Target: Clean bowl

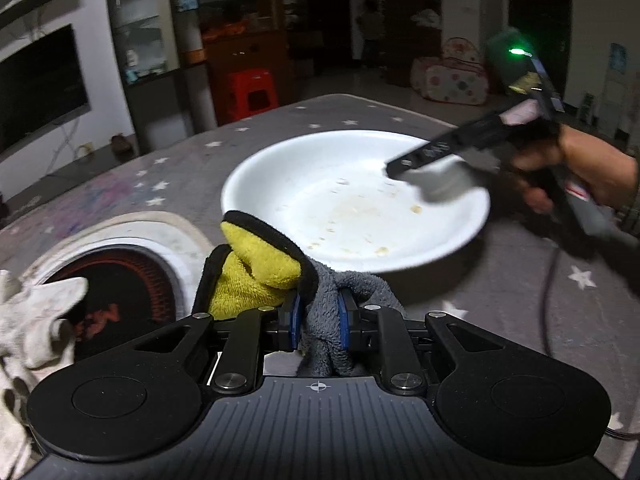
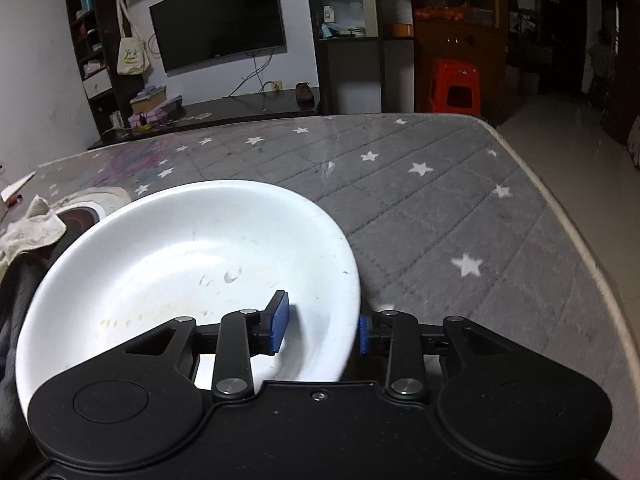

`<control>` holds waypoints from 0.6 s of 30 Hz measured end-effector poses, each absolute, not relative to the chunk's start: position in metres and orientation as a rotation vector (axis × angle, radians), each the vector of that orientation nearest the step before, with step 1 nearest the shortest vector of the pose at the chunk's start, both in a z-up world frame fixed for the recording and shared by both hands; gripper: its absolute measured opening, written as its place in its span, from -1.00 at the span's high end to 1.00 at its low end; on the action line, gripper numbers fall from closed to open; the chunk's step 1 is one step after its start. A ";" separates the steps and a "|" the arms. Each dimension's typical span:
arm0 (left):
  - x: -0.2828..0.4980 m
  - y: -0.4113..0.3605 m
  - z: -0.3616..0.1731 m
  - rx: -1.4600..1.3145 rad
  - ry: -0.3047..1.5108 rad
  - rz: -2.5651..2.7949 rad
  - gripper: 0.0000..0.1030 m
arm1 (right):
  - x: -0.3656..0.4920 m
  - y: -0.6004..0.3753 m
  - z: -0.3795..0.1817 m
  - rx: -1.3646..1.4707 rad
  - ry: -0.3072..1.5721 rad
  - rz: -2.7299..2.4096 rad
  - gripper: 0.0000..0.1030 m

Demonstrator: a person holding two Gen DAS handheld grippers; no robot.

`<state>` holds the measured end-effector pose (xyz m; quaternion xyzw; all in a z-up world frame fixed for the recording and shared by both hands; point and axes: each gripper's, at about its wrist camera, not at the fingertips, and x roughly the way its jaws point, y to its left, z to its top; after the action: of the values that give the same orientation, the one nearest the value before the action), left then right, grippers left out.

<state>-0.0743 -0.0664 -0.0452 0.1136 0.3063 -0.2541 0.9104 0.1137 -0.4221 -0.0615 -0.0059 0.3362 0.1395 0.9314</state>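
White and shallow, the bowl (image 1: 356, 200) in the left wrist view sits on a grey star-printed table cover (image 1: 500, 300) and holds only pale crumbs and a yellowish smear across its floor. Close to the camera, the left gripper (image 1: 318, 320) has its blue pads pressed onto a grey-and-yellow cloth (image 1: 276, 268), which bunches up between them just short of the bowl's near rim. A round heater opening (image 1: 120, 292) glows red in the cover to the left, with a crumpled pale rag (image 1: 32, 312) over its edge. Blurred, the right gripper (image 1: 424, 168) reaches over the bowl's far right side. Behind stand a red stool (image 1: 250, 92) and dark shelving. From the right wrist view, the right gripper (image 2: 320, 326) straddles the bowl's (image 2: 180, 260) right rim, one pad inside, one outside, jaws spread with a gap to the wall. The bowl looks smudged and faintly stained. A television (image 2: 218, 18) hangs on the wall beyond the table.
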 end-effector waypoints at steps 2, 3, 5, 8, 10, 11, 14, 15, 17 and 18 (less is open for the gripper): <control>-0.074 -0.072 -0.047 0.235 0.632 -0.540 0.63 | 0.118 -0.422 -0.061 -0.029 0.687 0.284 0.19; -0.074 -0.073 -0.047 0.231 0.633 -0.549 0.63 | 0.120 -0.422 -0.061 -0.036 0.687 0.281 0.16; -0.074 -0.077 -0.048 0.227 0.634 -0.564 0.63 | 0.124 -0.421 -0.062 -0.047 0.686 0.274 0.10; -0.074 -0.084 -0.049 0.230 0.636 -0.584 0.63 | 0.128 -0.419 -0.062 -0.062 0.683 0.267 0.00; -0.074 -0.087 -0.050 0.232 0.639 -0.586 0.63 | 0.131 -0.418 -0.062 -0.064 0.682 0.264 -0.02; -0.073 -0.088 -0.050 0.234 0.641 -0.585 0.63 | 0.132 -0.419 -0.062 -0.066 0.683 0.264 -0.02; -0.071 -0.086 -0.050 0.231 0.653 -0.566 0.63 | 0.130 -0.418 -0.061 -0.078 0.682 0.266 -0.02; -0.071 -0.085 -0.049 0.228 0.657 -0.556 0.63 | 0.129 -0.418 -0.061 -0.083 0.682 0.267 -0.02; -0.069 -0.079 -0.046 0.218 0.662 -0.526 0.63 | 0.126 -0.416 -0.061 -0.098 0.679 0.267 -0.02; -0.067 -0.074 -0.045 0.212 0.665 -0.503 0.63 | 0.125 -0.416 -0.061 -0.107 0.676 0.266 -0.02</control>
<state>-0.0667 -0.0738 -0.0451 0.1028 0.3223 -0.2439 0.9089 0.1247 -0.4156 -0.0610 -0.0523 0.3304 0.1298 0.9334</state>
